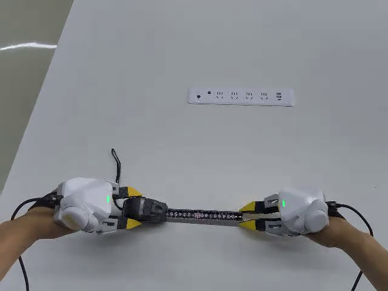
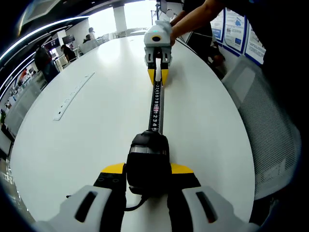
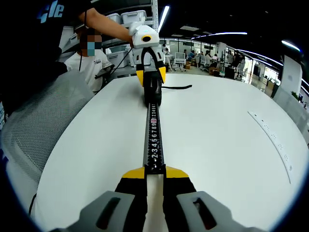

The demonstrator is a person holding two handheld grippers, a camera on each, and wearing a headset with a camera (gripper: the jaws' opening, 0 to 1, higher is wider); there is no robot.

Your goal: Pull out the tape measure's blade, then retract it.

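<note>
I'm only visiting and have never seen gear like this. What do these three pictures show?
There is no robot here: a person holds a two-jaw tool in each hand. One picture comes from a headset camera looking down at the white table. The two round pictures come from cameras riding on the tools. The left tool grips the black tape measure. The right tool pinches the end of its blade, which is stretched out between them. A white power strip lies farther back.
</note>
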